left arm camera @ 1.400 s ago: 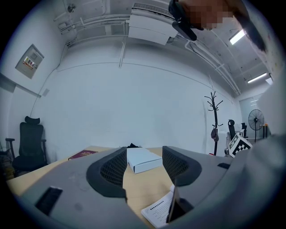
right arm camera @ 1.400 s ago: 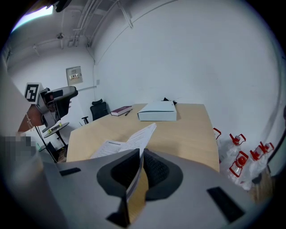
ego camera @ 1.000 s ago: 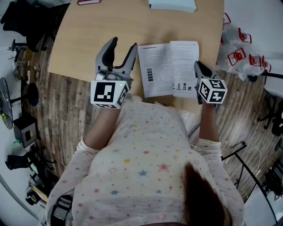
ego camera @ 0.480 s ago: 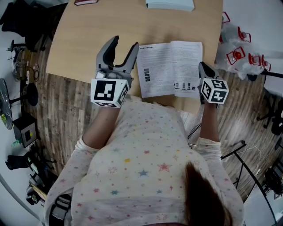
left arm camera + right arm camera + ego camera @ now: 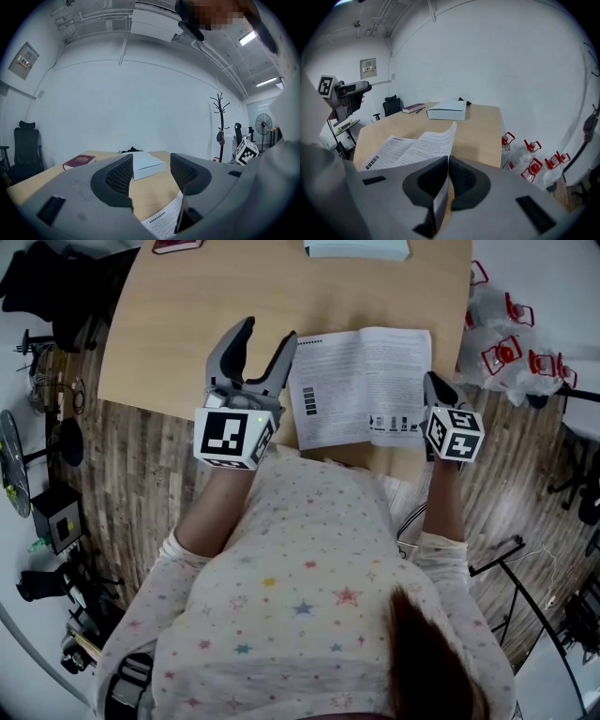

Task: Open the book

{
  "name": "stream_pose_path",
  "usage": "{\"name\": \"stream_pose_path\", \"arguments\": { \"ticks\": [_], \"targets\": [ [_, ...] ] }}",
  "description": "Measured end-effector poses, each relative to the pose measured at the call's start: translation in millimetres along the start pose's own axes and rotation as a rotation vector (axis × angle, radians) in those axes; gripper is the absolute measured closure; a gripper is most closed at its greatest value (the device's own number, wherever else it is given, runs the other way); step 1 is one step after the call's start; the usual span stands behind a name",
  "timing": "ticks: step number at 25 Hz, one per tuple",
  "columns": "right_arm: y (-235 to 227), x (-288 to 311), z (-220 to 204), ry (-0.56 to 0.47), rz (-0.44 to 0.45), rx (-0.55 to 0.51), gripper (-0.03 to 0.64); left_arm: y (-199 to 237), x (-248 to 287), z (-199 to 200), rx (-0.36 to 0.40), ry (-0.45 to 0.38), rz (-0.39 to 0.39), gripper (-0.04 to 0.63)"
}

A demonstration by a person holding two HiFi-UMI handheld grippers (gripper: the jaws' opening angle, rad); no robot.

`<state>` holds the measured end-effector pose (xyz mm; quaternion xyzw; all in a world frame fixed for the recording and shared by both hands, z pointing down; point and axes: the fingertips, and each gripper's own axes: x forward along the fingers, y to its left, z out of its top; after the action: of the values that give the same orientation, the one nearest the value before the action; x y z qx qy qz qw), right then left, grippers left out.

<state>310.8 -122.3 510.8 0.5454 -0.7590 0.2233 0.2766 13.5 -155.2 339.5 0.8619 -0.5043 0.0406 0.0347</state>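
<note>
Thin white paperback booklet with printed pages [image 5: 361, 385] lies open flat at the near edge of the light wooden table [image 5: 187, 315]. Right gripper [image 5: 433, 388] is clamped on its right-hand leaf edge. Left gripper [image 5: 267, 334] has jaws apart and empty, just beside the left page.

Opening looks essentially done. Next: release the right leaf and check the pages stay flat.

Count: one booklet, two grippers, one white flat box [image 5: 356, 249], one maroon book [image 5: 176, 245].
</note>
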Motion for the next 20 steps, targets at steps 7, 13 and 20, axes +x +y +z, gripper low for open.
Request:
{"name": "stream_pose_path", "arguments": {
  "ticks": [7,13,20],
  "targets": [
    [-8.4,3.2,-6.5,0.012,-0.033,0.007,0.607,0.0,0.8,-7.3,-0.007,0.015,-0.002,0.359],
    [-14.6,10.2,-9.1,0.024,-0.058,-0.006,0.607,1.4,1.1,-12.8,-0.010,0.031,-0.005,0.359],
    [-19.3,17.5,-13.2,0.043,-0.078,-0.018,0.607,5.7,-0.8,-17.2,-0.014,0.042,-0.004,0.359]
  ]
}}
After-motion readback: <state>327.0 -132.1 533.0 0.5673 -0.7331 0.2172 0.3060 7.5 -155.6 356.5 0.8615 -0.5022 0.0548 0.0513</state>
